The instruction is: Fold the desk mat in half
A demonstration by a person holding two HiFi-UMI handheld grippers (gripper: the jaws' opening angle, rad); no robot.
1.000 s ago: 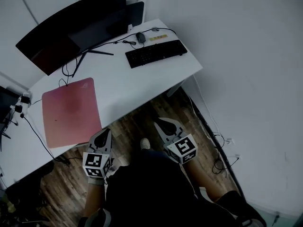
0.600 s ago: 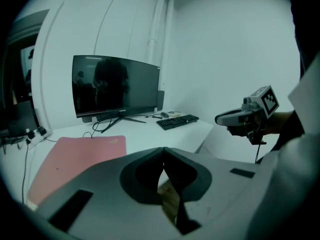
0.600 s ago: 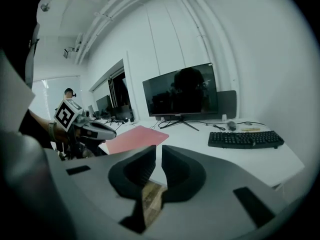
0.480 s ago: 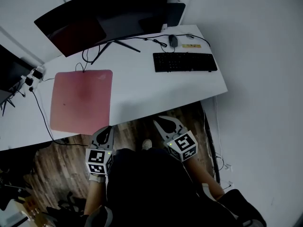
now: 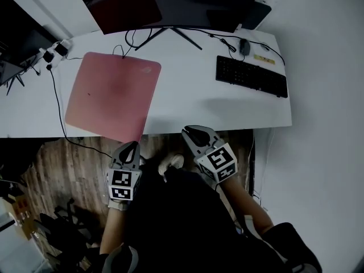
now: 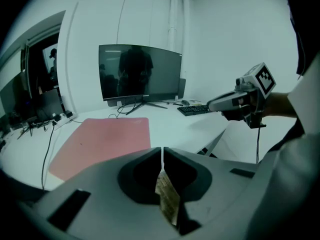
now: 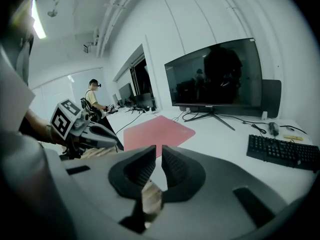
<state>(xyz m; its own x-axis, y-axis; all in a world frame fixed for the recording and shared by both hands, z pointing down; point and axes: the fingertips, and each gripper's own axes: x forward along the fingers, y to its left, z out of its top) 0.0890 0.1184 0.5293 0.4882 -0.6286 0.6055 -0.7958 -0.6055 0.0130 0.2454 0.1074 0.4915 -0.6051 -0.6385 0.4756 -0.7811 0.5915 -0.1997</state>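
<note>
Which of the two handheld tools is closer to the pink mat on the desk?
Left. The left tool hangs just off the pink mat's near corner, by the desk edge, not touching it. The right tool is further along that edge, off to the mat's right.

The right gripper's jaws stand a narrow slit apart with nothing between them. Straight beyond the fingertips the pink mat lies flat on the white desk, with the monitor farther off to the right and the keyboard well right of the fingers. The left gripper hangs left of the fingers.
</note>
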